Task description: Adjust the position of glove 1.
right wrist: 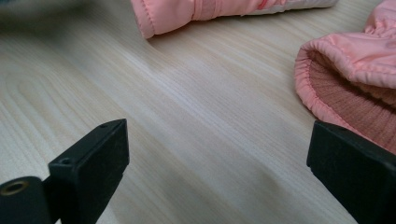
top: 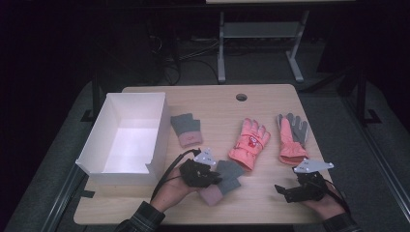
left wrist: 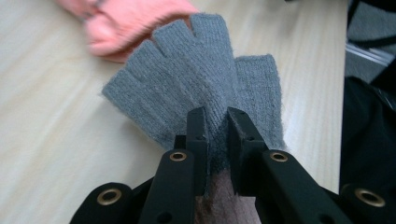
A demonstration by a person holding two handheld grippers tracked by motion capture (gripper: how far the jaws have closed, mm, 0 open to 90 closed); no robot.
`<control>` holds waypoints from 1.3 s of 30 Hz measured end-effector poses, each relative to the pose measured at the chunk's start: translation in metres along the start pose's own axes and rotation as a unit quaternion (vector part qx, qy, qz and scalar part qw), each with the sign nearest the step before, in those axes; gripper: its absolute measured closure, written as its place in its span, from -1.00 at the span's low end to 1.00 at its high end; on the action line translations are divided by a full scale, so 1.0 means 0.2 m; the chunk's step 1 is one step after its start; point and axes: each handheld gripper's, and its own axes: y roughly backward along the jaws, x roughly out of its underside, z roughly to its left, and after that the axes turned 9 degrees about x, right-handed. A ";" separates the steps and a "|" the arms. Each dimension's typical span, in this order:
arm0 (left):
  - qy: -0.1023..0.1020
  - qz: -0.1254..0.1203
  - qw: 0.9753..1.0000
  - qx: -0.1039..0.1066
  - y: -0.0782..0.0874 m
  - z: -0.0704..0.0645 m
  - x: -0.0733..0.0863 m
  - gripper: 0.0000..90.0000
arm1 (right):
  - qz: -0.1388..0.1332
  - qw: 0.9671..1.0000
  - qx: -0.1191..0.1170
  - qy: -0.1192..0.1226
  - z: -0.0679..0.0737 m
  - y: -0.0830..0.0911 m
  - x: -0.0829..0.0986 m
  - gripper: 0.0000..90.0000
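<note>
A grey fingerless glove with a pink cuff (top: 223,180) (left wrist: 205,98) lies near the table's front, and my left gripper (top: 212,177) (left wrist: 215,126) is shut on its knit near the cuff. Its twin grey glove (top: 186,129) lies beside the white box (top: 96,154). Two coral ski gloves lie farther right: one (top: 249,143) palm down with a red print, the other (top: 291,137) with a grey palm. My right gripper (top: 280,190) (right wrist: 217,154) rests open on the bare wood at the front right, with a coral cuff (right wrist: 355,79) just past its jaw.
The open white box stands at the table's left side with nothing inside. A round cable hole (top: 241,97) sits near the far edge. Behind the table (top: 217,104) are a metal frame (top: 221,48) and cables on a dark floor.
</note>
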 end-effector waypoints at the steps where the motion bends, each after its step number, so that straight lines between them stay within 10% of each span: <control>1: -0.003 0.003 1.000 0.004 -0.01 0.00 0.00 0.77 | -0.001 1.000 0.000 0.000 0.00 0.00 0.00 -0.88; 17: -0.043 0.024 0.999 0.023 -0.19 -0.03 -0.06 0.71 | 0.003 1.000 0.004 0.004 0.00 -0.01 0.00 -0.88; 31: -0.029 0.002 0.999 0.020 -0.18 0.00 -0.04 0.28 | 0.004 1.000 0.009 0.005 0.00 -0.01 0.00 -0.88; 39: -0.006 -0.018 1.000 -0.018 -0.09 0.08 -0.05 0.16 | 0.007 1.000 0.010 0.003 0.00 -0.01 0.00 -0.88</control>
